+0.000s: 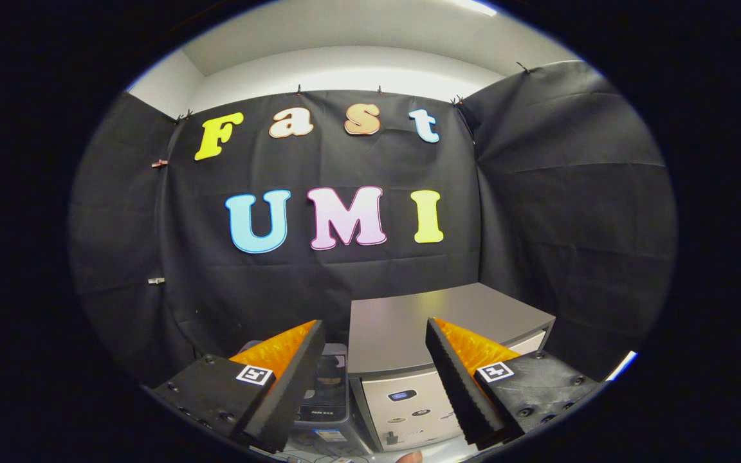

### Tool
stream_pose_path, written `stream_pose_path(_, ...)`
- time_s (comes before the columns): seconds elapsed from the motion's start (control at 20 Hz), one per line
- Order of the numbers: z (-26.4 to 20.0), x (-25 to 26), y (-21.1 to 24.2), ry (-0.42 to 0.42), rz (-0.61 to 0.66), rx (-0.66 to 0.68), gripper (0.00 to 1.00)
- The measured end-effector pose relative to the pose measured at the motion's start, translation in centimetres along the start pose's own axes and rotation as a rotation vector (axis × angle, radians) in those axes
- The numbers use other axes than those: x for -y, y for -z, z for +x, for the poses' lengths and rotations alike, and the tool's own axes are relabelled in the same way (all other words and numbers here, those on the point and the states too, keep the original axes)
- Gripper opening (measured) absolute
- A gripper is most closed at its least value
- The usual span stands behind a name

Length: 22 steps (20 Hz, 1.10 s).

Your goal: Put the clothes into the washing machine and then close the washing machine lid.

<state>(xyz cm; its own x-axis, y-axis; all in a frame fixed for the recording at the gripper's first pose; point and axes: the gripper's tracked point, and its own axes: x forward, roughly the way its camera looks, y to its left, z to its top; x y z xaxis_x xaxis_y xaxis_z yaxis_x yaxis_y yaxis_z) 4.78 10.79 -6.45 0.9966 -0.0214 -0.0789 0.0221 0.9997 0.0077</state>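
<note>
The black cloth wall of the booth is the biggest thing ahead of me, hanging in three panels behind everything else.

Below it stands one washing machine, a grey box with its flat lid lying closed on top. Its pale front panel faces me, with a few small buttons and one small display on it. The machine sits just beyond my two fingers and mostly between them, reaching further past the right one.

Beside the machine's left flank stands one smaller dark appliance, seen in the gap between my fingers; I cannot tell what it is.

My jaws are spread wide and released, gripping nothing. Each finger carries one small square marker.

At the very bottom, between my fingers, one fingertip of a person peeks in.

I cannot make out any clothes from here.
</note>
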Motion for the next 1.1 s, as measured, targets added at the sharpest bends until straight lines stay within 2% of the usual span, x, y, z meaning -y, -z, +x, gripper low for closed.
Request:
stream_pose_path(0.3,0.0,0.0,0.1,-0.004,-0.011,-0.008,0.99)
stream_pose_path(0.7,1.5,-0.4,3.5,-0.108,-0.092,-0.102,1.0)
stream_pose_path(1.1,0.2,-0.3,4.3,-0.184,-0.089,-0.083,1.0)
